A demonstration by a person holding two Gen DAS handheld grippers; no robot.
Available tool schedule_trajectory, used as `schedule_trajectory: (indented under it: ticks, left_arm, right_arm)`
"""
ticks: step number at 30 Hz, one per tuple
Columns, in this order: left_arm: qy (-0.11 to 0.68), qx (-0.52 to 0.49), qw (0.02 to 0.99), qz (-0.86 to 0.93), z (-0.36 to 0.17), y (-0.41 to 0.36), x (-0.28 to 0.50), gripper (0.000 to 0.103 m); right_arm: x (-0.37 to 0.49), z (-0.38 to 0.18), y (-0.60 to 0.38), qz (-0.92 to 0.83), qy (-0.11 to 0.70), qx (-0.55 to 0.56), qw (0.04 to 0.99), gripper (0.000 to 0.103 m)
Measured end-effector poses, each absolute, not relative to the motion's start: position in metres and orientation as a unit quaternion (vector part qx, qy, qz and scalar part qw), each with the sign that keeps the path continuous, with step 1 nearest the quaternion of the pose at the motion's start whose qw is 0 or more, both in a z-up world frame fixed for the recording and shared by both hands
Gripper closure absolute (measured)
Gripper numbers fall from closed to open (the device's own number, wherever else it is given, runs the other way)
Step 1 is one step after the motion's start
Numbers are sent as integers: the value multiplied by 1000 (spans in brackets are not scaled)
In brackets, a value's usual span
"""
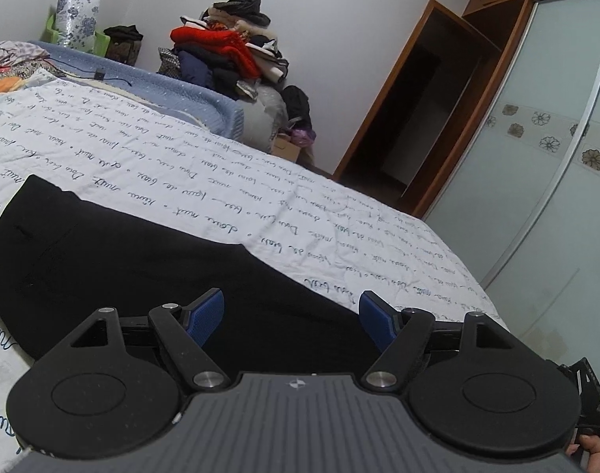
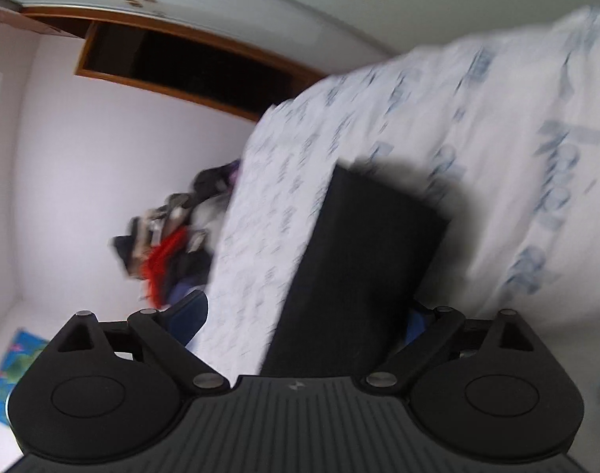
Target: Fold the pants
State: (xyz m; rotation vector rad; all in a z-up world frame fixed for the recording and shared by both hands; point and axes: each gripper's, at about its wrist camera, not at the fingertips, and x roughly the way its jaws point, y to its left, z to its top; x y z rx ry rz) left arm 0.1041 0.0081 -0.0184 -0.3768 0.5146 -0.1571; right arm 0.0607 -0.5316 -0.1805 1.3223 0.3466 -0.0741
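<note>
Pants (image 1: 114, 260): black, already doubled flat on bedsheet (image 1: 260, 181).
Left gripper (image 1: 292, 315): wide, empty.
Right gripper (image 2: 303, 323): wide, gripping nothing.
Left to do: maybe a final fold.

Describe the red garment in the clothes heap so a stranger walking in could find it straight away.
Start at the bed with the white cover printed in handwriting. Beyond its far edge, past the blue blanket, a heap of clothes is piled against the white wall. The red garment lies near the top of that heap, the only bright red piece among dark, beige and navy ones.
</note>
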Motion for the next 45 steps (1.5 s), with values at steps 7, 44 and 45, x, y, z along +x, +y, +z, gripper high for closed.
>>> schedule_trajectory:
  ticks: [7, 44, 45]
  left_arm:
    - [248, -186, 948, -71, -17, 11, 105, 24]
    - [453, -331, 768, -309, -91, -104, 219, 12]
    - [476, -347, 748, -308, -98, -110, 227, 12]
  right_arm:
    - [62, -197, -528, -101, 123, 616, 772, 64]
    - [99, -150, -333, 53, 271, 110, 955, 97]
    - [98, -149, -328, 51, 270, 104, 956, 97]
